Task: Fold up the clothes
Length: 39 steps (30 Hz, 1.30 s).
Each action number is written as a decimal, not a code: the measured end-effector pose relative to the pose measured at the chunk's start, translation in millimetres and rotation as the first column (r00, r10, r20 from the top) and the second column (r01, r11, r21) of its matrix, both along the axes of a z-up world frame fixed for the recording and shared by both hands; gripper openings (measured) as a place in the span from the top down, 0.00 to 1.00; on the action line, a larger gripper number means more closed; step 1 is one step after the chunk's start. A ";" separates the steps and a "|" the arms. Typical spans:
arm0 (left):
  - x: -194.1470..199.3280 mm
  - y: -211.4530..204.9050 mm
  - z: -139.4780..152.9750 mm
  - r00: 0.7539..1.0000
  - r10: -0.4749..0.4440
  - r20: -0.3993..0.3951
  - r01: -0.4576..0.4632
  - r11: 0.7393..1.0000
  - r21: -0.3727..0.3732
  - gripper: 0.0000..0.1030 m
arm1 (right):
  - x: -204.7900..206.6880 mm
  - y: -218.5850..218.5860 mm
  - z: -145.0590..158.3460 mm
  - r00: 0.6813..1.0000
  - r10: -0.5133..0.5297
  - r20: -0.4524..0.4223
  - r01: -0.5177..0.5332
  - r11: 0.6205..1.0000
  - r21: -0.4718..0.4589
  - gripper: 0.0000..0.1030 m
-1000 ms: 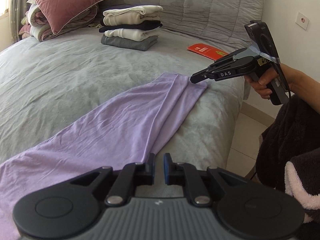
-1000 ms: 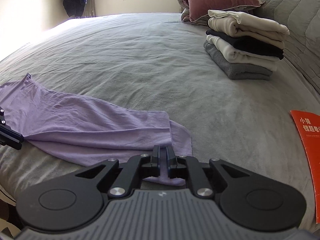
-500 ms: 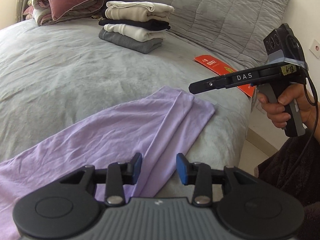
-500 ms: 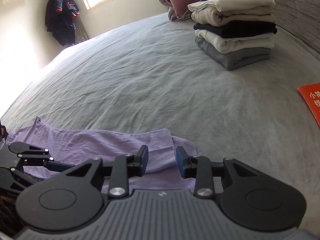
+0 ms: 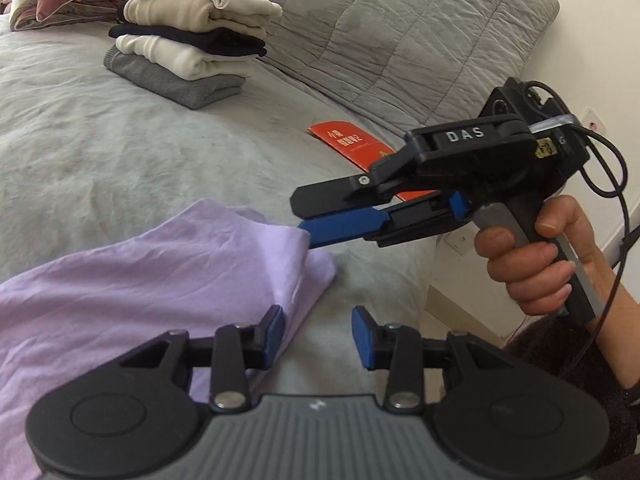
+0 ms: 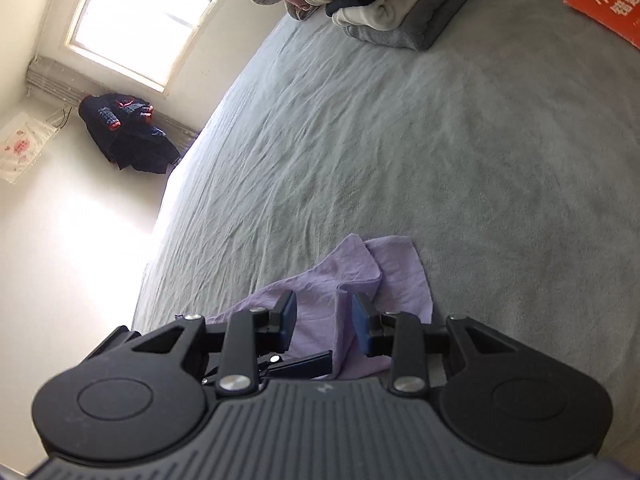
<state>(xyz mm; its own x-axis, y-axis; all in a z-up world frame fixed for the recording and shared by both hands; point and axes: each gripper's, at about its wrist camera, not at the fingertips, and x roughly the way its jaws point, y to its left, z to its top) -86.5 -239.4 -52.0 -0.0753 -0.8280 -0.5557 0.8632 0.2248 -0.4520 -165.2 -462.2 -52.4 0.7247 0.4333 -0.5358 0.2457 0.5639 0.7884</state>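
Observation:
A lilac garment (image 5: 160, 280) lies in a long folded strip on the grey bed (image 5: 100, 152), its end near the bed's right edge. My left gripper (image 5: 318, 336) is open just above that end, its left pad over the cloth edge, nothing held. My right gripper (image 5: 300, 216), held by a hand (image 5: 536, 264), is rolled on its side and open, its blue finger touching the garment's far corner. In the right wrist view the right gripper (image 6: 324, 316) stands open over the lilac garment (image 6: 352, 276), and a finger of the left gripper (image 6: 304, 362) shows below it.
A stack of folded clothes (image 5: 188, 40) sits farther back on the bed, also in the right wrist view (image 6: 392, 4). A red booklet (image 5: 352, 144) lies near the quilted headboard cushion (image 5: 400, 32). The bed edge drops to the floor at right. Dark clothes (image 6: 128, 132) hang under the window.
Both grippers went from shut to open. The right gripper rolled sideways and came down to the garment's end. The left gripper moved along the strip toward that same end.

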 end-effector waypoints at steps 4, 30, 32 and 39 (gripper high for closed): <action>-1.7 3.2 14.4 0.998 -0.021 0.052 0.022 1.000 -0.006 0.62 | -4.2 -8.4 -14.9 0.999 -0.017 -0.039 0.019 0.998 0.056 0.65; 68.7 -37.6 11.1 0.972 0.190 0.140 -0.192 0.981 0.003 0.99 | -3.3 26.8 -5.4 0.996 0.090 -0.025 -0.093 0.969 -0.228 0.97; 66.5 -35.3 14.7 0.968 0.197 0.153 -0.196 0.980 -0.019 1.00 | -4.2 27.7 -2.8 0.995 0.096 -0.011 -0.096 0.969 -0.229 0.97; 61.6 -31.4 33.9 0.967 0.209 0.144 -0.195 0.975 -0.109 1.00 | -15.4 24.7 13.7 0.995 0.085 0.044 -0.075 0.978 -0.197 0.97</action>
<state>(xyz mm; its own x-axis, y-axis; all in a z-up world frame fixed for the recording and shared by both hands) -24.9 -270.8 -18.1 0.1790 -0.8660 -0.4669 0.8650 0.3647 -0.3446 -180.6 -437.6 -38.7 0.7208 0.3821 -0.5783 0.1554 0.7241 0.6720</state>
